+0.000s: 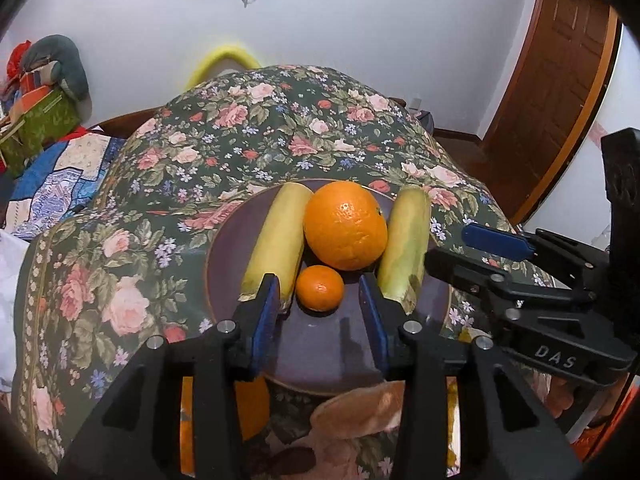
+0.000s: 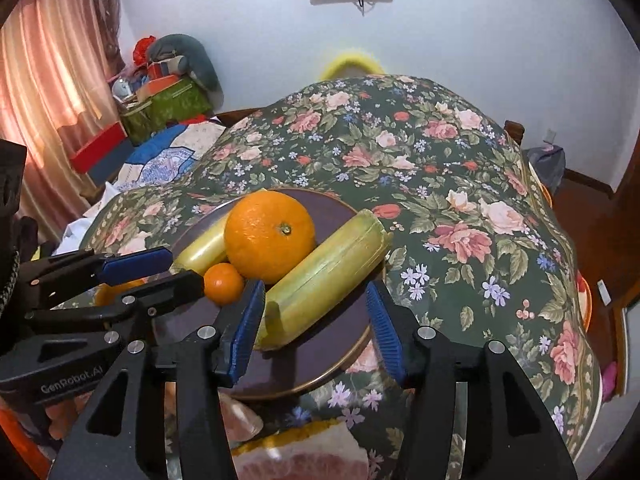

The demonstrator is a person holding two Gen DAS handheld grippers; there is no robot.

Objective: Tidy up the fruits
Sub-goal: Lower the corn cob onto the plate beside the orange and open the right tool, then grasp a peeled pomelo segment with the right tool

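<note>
A dark purple plate [image 1: 320, 344] [image 2: 340, 208] sits on the floral tablecloth. It holds a large orange [image 1: 345, 224] [image 2: 268, 236], a small mandarin [image 1: 320, 288] [image 2: 224, 283] and two yellow-green bananas. In the left wrist view one banana [image 1: 276, 240] lies left of the orange and the other banana [image 1: 404, 244] lies right of it. My left gripper [image 1: 320, 294] [image 2: 184, 268] is open, with the mandarin between its blue pads and a gap on each side. My right gripper [image 2: 316, 296] [image 1: 448, 246] is open astride the near end of the right banana [image 2: 328, 272].
The floral tablecloth [image 1: 280, 128] [image 2: 440, 160] covers the whole table and drops off at the edges. Boxes and cloths [image 1: 40, 100] are piled beyond the table at the left. A wooden door [image 1: 560, 80] stands at the right, and a yellow chair back [image 1: 224, 60] behind the table.
</note>
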